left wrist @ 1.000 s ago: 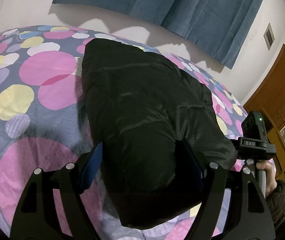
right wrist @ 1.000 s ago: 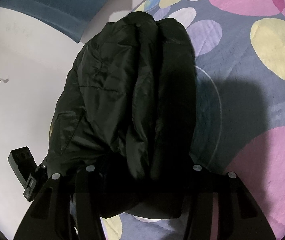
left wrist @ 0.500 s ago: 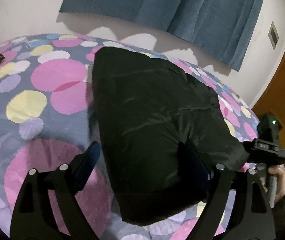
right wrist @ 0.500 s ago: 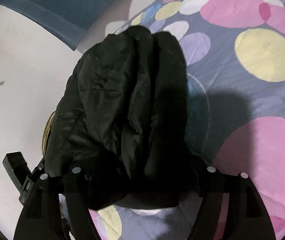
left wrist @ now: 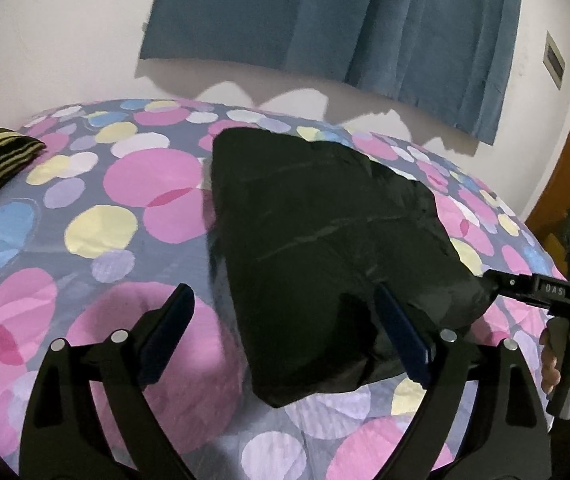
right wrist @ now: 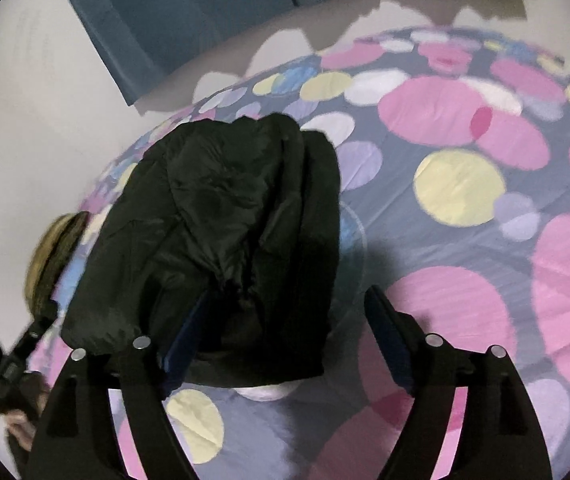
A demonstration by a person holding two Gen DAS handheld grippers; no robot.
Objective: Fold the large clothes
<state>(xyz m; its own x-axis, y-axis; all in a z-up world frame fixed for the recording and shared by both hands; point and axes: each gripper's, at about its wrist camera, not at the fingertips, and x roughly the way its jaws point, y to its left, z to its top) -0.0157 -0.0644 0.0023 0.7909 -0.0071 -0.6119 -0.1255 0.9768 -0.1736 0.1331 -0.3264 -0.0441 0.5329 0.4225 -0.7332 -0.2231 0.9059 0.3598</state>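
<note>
Both tongs just spread and drawn back off the black jacket point(left wrist: 325, 240): left tongs point(left wrist: 281, 332) and right tongs point(right wrist: 285, 332) wide apart, pinching nothing, each with one finger over the near edge. Folded bundle lying alone on the spotted bed point(left wrist: 97, 224) (fold likely finished). Long axis near to far, narrowing toward the curtain point(left wrist: 325, 16).

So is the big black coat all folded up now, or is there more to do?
Mostly folded, it looks like. The black coat lies in a thick, layered bundle on the spotty bedspread. Nothing is in hand: the left claw and right claw have both just been opening, with no pad pressing on it. What's left, if anything, is tidying.
</note>
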